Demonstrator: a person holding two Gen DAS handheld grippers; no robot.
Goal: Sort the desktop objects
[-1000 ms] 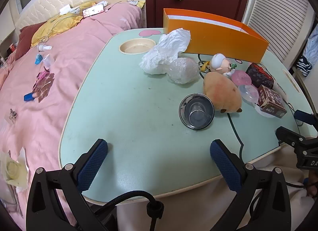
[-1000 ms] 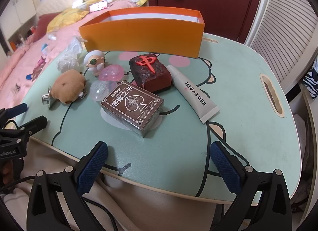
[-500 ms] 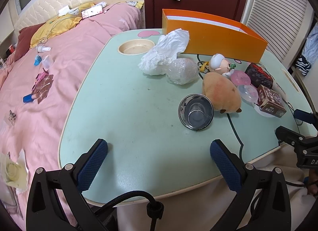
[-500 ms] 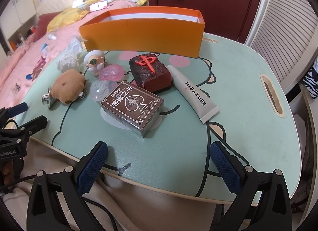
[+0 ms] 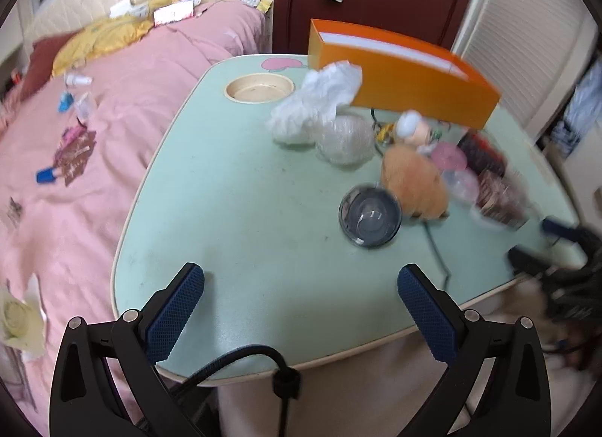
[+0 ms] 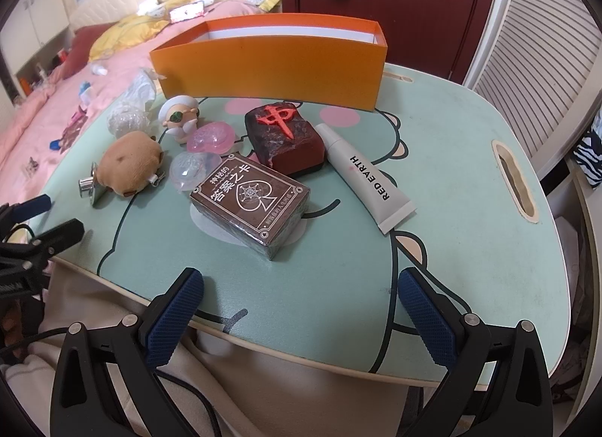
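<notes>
- Left wrist view: left gripper (image 5: 300, 288) stood wide, holding nothing, over the near edge of the table (image 5: 233, 211). Cup (image 5: 370, 215) sat upright just ahead of the right-hand finger, touching or nearly touching the plush (image 5: 414, 181); blur made that contact hard to judge. Best approach judged: straddle the cup rim squarely, clear of the plush and the dark cord beside it.
- Same view: tissue (image 5: 316, 102) leaned at the box (image 5: 410, 79); a wrapped ball (image 5: 344, 139) lay just beside it. Cup looked metallic, open end up, empty as far as could be seen.
- Right wrist view: right gripper (image 6: 301, 294) was wide and empty at the table's near rim. Card box (image 6: 251, 201) lay nearest, glossy wrap, likely slippery; grip across its short sides advised.
- Same view: block (image 6: 286, 143) touched the tube (image 6: 367, 173); figurine (image 6: 180, 117) and two clear shells (image 6: 212, 137) stood between plush and block. Orange box was open-topped at the far side, the probable destination.
</notes>
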